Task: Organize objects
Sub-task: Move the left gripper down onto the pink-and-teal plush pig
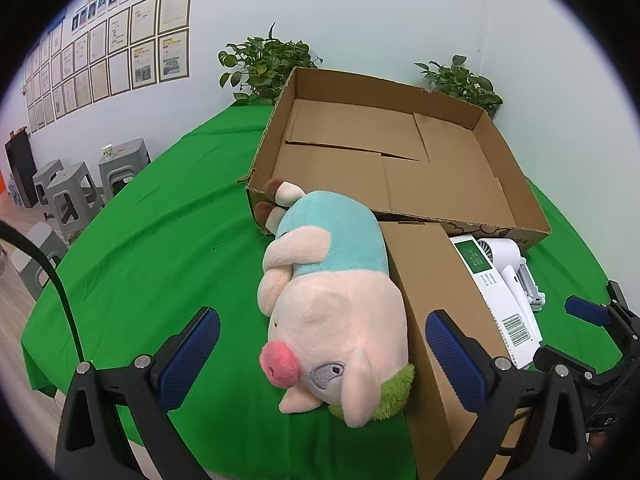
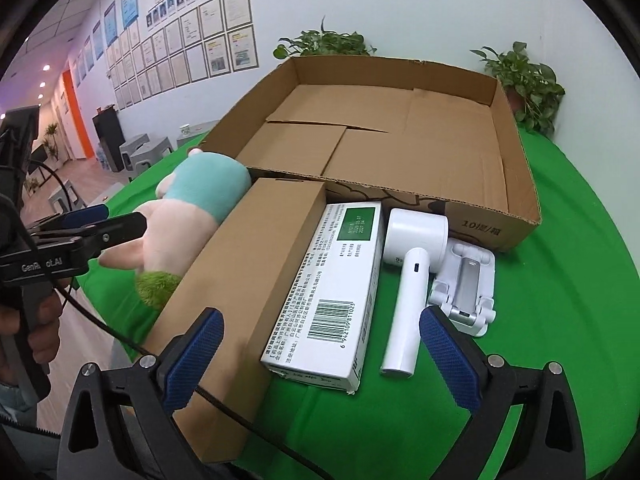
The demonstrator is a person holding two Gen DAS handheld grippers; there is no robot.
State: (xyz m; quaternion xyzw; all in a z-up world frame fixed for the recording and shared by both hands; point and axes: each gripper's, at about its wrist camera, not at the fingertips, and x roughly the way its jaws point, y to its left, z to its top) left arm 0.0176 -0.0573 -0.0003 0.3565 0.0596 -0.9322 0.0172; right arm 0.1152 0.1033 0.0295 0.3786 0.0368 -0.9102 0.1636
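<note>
A plush pig (image 1: 336, 300) in a teal shirt lies on the green table, its head between the fingers of my open left gripper (image 1: 324, 354). Right of it lies a long brown carton (image 1: 436, 300), then a white medicine box (image 2: 336, 292), a white handheld fan (image 2: 408, 280) and a white folding stand (image 2: 464, 280). My open right gripper (image 2: 320, 354) hovers over the near end of the white box (image 1: 496, 292). A large empty open cardboard box (image 1: 396, 156) sits behind them; it also shows in the right wrist view (image 2: 400, 136). The pig (image 2: 184, 216) and carton (image 2: 248, 272) show there too.
The table's green cloth (image 1: 160, 248) drops off at the left edge. Two potted plants (image 1: 268, 64) (image 1: 464, 80) stand behind the box against the wall. Grey stools (image 1: 76, 192) stand on the floor left of the table. A black cable (image 2: 120, 336) crosses the carton's near end.
</note>
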